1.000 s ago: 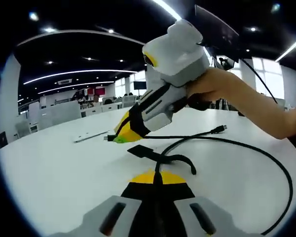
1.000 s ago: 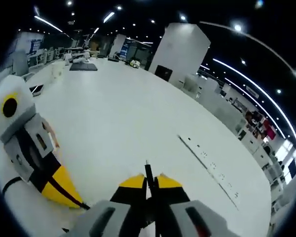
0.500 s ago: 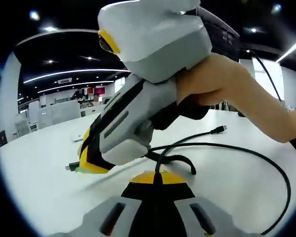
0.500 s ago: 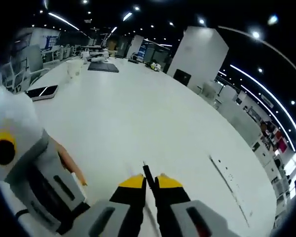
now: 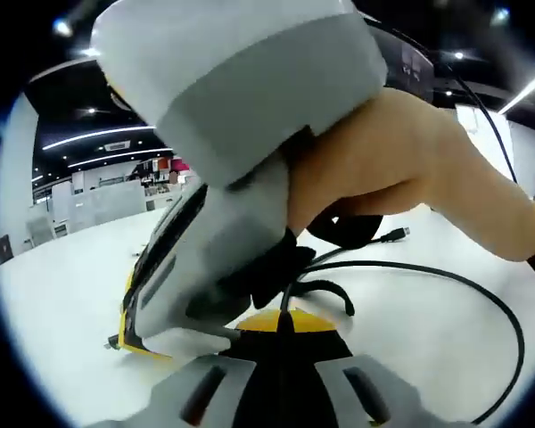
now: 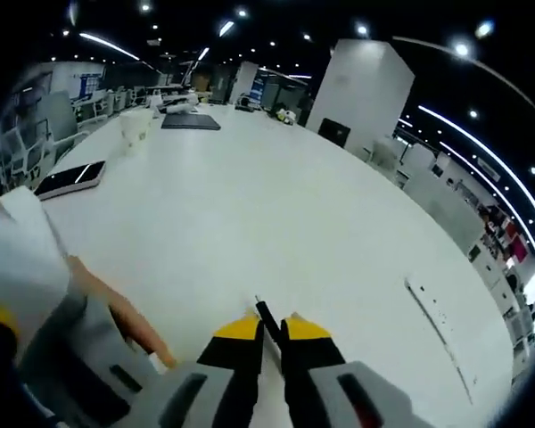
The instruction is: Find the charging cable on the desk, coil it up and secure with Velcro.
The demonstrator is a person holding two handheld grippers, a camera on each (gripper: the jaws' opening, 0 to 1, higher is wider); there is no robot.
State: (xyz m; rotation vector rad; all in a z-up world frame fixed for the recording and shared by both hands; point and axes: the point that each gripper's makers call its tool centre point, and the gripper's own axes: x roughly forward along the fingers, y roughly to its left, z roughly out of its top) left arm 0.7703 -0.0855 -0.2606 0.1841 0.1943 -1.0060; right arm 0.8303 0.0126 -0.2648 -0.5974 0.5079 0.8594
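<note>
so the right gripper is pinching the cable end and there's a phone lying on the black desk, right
Not quite: the desk is white, not black, as the right gripper view shows. The right gripper does pinch the cable end, and a phone lies on the desk.

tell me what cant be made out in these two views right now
- Left gripper view: the right tool and the hand on it cover much of the black cable, so the coil cannot be checked.
- Left gripper view: the velcro strap is not identifiable.
- Right gripper view: the cable end between the yellow tips is small; its plug type is unclear.
- Right gripper view: the left tool is cut off by the edge.
</note>
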